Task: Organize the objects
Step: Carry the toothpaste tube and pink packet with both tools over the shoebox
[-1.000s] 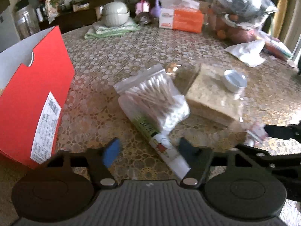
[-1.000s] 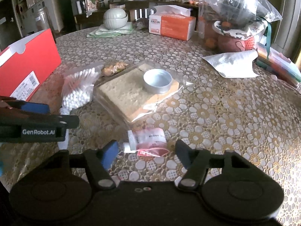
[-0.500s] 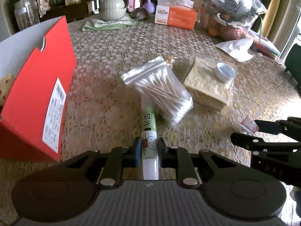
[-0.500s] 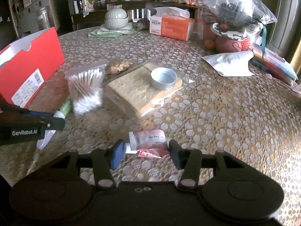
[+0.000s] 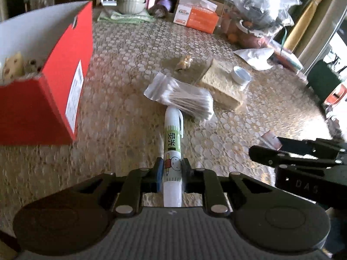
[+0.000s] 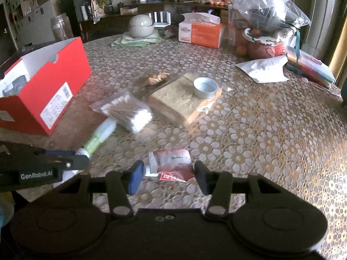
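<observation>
My left gripper (image 5: 171, 171) is shut on a white and green marker pen (image 5: 172, 149) and holds it above the table; the pen also shows in the right wrist view (image 6: 98, 137). My right gripper (image 6: 169, 176) is open, its fingers on either side of a red and white sachet (image 6: 173, 164) lying on the tablecloth. A bag of cotton swabs (image 5: 184, 98) lies just beyond the pen tip. An open red box (image 5: 49, 86) stands at the left with small items inside.
A wrapped sponge (image 6: 182, 101) with a small white dish (image 6: 205, 87) on it lies mid-table. A wrapped snack (image 6: 157, 78), white paper (image 6: 264, 68), an orange tissue box (image 6: 201, 32) and a full plastic bag (image 6: 264, 6) stand farther back.
My left gripper closed on the pen and lifted it away from under the swab bag. My right gripper moved closer around the sachet and stays open.
</observation>
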`<state>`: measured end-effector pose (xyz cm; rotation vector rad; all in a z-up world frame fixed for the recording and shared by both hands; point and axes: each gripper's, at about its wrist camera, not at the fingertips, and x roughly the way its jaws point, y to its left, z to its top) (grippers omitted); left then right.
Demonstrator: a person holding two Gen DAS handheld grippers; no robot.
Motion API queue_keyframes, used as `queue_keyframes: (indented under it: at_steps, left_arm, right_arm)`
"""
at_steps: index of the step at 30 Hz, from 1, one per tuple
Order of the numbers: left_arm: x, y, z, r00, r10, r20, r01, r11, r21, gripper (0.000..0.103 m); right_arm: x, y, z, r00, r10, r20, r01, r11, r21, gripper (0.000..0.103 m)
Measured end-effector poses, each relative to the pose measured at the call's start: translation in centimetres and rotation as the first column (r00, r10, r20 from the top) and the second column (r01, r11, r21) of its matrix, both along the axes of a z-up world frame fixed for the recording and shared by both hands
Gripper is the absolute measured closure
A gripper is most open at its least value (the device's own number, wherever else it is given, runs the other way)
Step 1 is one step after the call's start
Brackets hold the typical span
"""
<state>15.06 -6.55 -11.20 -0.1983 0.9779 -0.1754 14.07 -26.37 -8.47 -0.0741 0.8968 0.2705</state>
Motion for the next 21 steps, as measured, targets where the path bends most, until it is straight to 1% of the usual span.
queue_keyframes:
  at_steps: [4,8,10,12,17,19,21]
  left_arm:
    - [-1.3,0.9,0.9,1.000,-0.004,0.019,0.004,1.000,-0.031,0.087]
    - [-1.8,1.8,0.9,1.000,0.013,0.011,-0.012,0.998,-0.059,0.087]
    - [-1.9,2.5,1.0,1.000,0.024,0.002,-0.024,0.996,-0.088,0.087]
    - [-2.0,3.0,1.5,1.000,0.027,0.012,-0.026,0.994,-0.107,0.087]
    - [-2.1,3.7,2.9,0.998,0.027,0.049,-0.021,0.992,-0.127,0.087]
    - [-1.9,3.9,3.1,0.998,0.027,0.052,-0.020,0.991,-0.129,0.087]
    - [-1.6,4.3,3.1,0.999,0.033,0.043,-0.027,0.989,-0.147,0.087]
  right_arm:
    - [-1.1,1.0,1.3,1.000,0.015,0.023,-0.015,1.000,-0.007,0.053]
    - [-1.5,2.3,1.9,1.000,0.018,0.020,-0.017,0.999,-0.050,0.053]
    - [-1.7,2.7,2.3,1.000,0.018,0.024,-0.017,0.999,-0.047,0.053]
    - [-1.9,3.0,2.8,0.999,0.019,0.033,-0.018,0.999,-0.045,0.053]
    - [-2.1,4.1,4.0,0.997,0.041,0.060,-0.038,0.998,-0.053,0.053]
    - [-1.9,4.4,4.2,0.997,0.041,0.060,-0.037,0.998,-0.058,0.053]
    - [-1.9,4.5,4.4,0.997,0.042,0.060,-0.038,0.998,-0.052,0.053]
